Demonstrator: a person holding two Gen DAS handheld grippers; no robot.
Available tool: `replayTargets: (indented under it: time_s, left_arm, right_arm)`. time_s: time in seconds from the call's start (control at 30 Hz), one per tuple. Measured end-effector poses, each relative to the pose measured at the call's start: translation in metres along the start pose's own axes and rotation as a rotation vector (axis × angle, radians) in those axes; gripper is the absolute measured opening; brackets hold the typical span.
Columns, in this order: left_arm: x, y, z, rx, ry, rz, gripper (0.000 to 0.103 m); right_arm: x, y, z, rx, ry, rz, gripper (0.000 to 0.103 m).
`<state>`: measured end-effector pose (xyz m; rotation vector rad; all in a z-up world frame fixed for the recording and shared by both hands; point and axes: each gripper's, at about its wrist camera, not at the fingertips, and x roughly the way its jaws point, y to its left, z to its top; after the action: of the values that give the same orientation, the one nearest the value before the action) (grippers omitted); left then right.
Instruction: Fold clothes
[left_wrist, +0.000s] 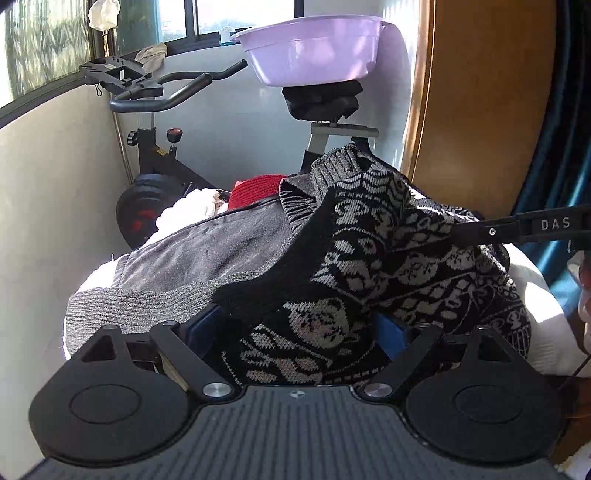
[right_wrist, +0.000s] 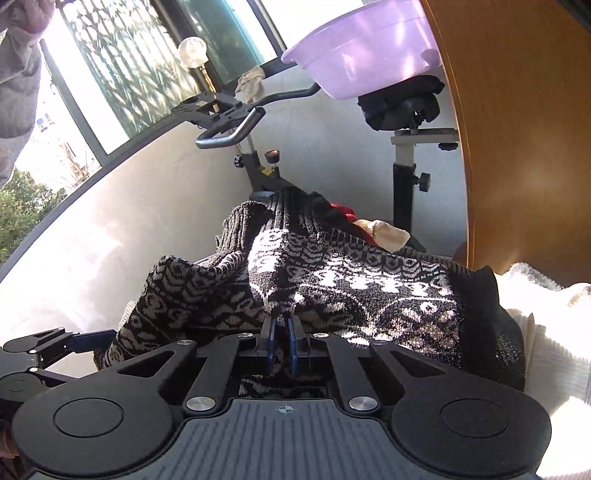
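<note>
Left gripper nearest: jaws spread wide, patterned sweater draped between them, pads not pressing. Sweater heaped on the pile of clothes, atop a grey garment, running left to right ahead of both grippers. Right gripper clamped tight on a pinch of the sweater's near edge, so it seems nearer to lead the fold.

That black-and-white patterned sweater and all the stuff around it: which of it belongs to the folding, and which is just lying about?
Part of the folding:
- black-and-white patterned knit sweater
- right gripper, shut on it
- left gripper, open around it
- grey knit garment
- red knit garment

Just lying about:
- lilac plastic basin
- black exercise bike
</note>
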<state>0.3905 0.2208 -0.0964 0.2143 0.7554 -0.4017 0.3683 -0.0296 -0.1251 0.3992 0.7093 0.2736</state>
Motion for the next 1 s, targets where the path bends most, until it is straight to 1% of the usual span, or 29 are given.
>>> replayTargets:
  time_s: [0.03, 0.1, 0.13, 0.17, 0.23, 0.27, 0.3, 0.33, 0.37, 0.4, 0.5, 0.57, 0.6, 0.63, 0.7, 0.73, 0.77, 0.8, 0.83, 0.87, 0.93, 1.0]
  left_arm:
    - [0.004, 0.002, 0.000, -0.020, 0.007, -0.005, 0.080]
    - [0.006, 0.012, 0.003, -0.096, 0.017, -0.049, 0.054]
    - [0.006, 0.021, 0.006, -0.149, 0.026, -0.087, 0.023]
    - [0.004, 0.027, 0.009, -0.189, 0.031, -0.103, 0.015]
    - [-0.006, 0.035, 0.016, -0.222, 0.010, -0.119, 0.011]
    - [-0.013, 0.037, 0.020, -0.231, -0.007, -0.127, 0.010]
    - [-0.022, 0.038, 0.024, -0.235, -0.029, -0.136, 0.010]
    - [-0.031, 0.039, 0.028, -0.238, -0.053, -0.146, 0.010]
    - [-0.043, 0.040, 0.033, -0.245, -0.086, -0.163, 0.009]
    - [-0.053, 0.041, 0.037, -0.251, -0.114, -0.181, 0.009]
    - [-0.082, 0.038, 0.049, -0.261, -0.191, -0.256, 0.009]
    - [-0.097, 0.029, 0.054, -0.245, -0.232, -0.316, 0.009]
    - [-0.103, 0.023, 0.057, -0.232, -0.253, -0.349, 0.009]
    - [-0.110, 0.017, 0.060, -0.218, -0.274, -0.382, 0.009]
    - [-0.119, 0.006, 0.065, -0.199, -0.309, -0.442, 0.009]
    - [-0.122, 0.002, 0.066, -0.196, -0.320, -0.466, 0.009]
    - [-0.124, -0.002, 0.068, -0.194, -0.330, -0.489, 0.009]
    - [-0.124, -0.003, 0.070, -0.210, -0.340, -0.516, 0.009]
    - [-0.124, -0.003, 0.072, -0.235, -0.349, -0.545, 0.009]
    - [-0.124, -0.003, 0.075, -0.252, -0.360, -0.563, 0.009]
    - [-0.124, -0.003, 0.083, -0.280, -0.382, -0.590, 0.009]
    - [-0.125, -0.010, 0.095, -0.279, -0.406, -0.621, 0.009]
  right_arm:
    - [-0.001, 0.000, 0.000, -0.002, 0.000, 0.000, 0.007]
    - [-0.004, -0.001, -0.001, -0.004, -0.001, 0.000, 0.007]
    - [-0.004, 0.001, 0.000, -0.006, 0.004, -0.002, 0.007]
    - [-0.003, 0.001, 0.000, -0.011, 0.020, -0.013, 0.005]
    - [0.000, 0.002, -0.002, -0.041, 0.049, -0.047, 0.013]
    - [0.001, 0.003, -0.003, -0.058, 0.059, -0.065, 0.035]
    - [0.001, 0.003, -0.005, -0.063, 0.060, -0.082, 0.063]
    - [0.001, 0.002, -0.006, -0.064, 0.053, -0.085, 0.076]
    - [0.000, 0.003, -0.009, -0.064, 0.040, -0.074, 0.085]
    - [0.001, 0.003, -0.009, -0.066, 0.039, -0.068, 0.091]
    - [0.013, 0.008, -0.009, -0.081, 0.037, -0.088, 0.098]
    - [0.023, 0.012, -0.007, -0.090, 0.029, -0.096, 0.102]
    - [0.028, 0.014, -0.006, -0.092, 0.031, -0.097, 0.102]
    - [0.033, 0.014, -0.006, -0.081, 0.039, -0.076, 0.100]
    - [0.033, 0.013, -0.004, -0.041, 0.027, -0.011, 0.078]
    - [0.029, 0.013, -0.003, -0.031, 0.016, 0.015, 0.074]
    - [0.024, 0.013, -0.003, -0.036, 0.000, 0.034, 0.051]
    - [0.018, 0.012, -0.003, -0.045, -0.015, 0.032, 0.009]
    - [0.010, 0.010, -0.004, -0.056, -0.031, 0.015, 0.004]
    - [0.001, 0.004, -0.004, -0.042, -0.057, 0.031, 0.002]
    - [-0.022, -0.012, -0.003, 0.027, -0.126, 0.054, 0.002]
    - [-0.050, -0.026, 0.003, 0.074, -0.203, 0.040, 0.002]
